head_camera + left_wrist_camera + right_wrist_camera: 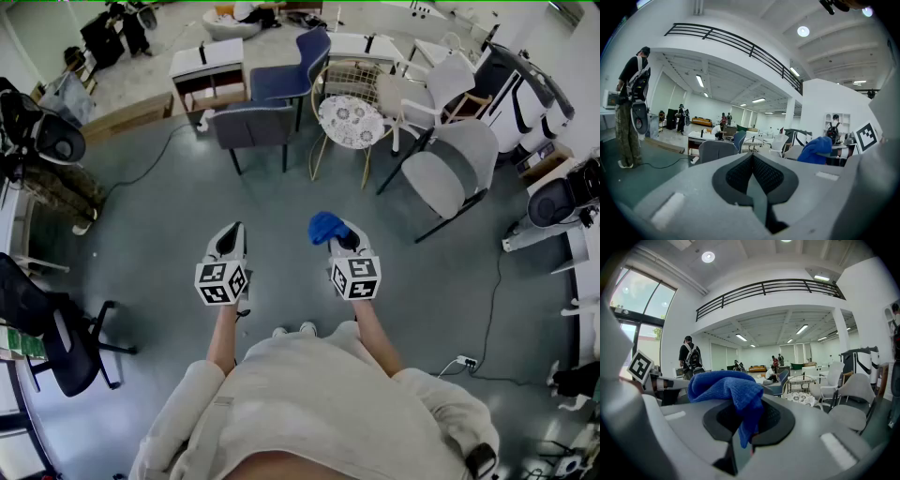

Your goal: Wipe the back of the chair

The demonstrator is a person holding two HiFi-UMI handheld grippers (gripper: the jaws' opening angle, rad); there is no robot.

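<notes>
My right gripper (336,236) is shut on a blue cloth (325,227), which bunches over its jaws and hangs down between them in the right gripper view (731,387). My left gripper (232,232) is shut with nothing in it; its jaws meet in the left gripper view (753,159). Both are held level, side by side above the grey floor, well short of the chairs. Ahead stand a grey-blue chair (251,125), a wire-frame chair with a floral cushion (350,119) and a grey shell chair (452,164). From the left gripper view the cloth (816,149) shows at the right.
A blue chair (298,67) and a white table (208,64) stand further back, and a white chair (427,96) to the right. A black office chair (56,337) is at the near left. A cable (488,309) and power strip (466,362) lie at the right. A person (630,101) stands at the left.
</notes>
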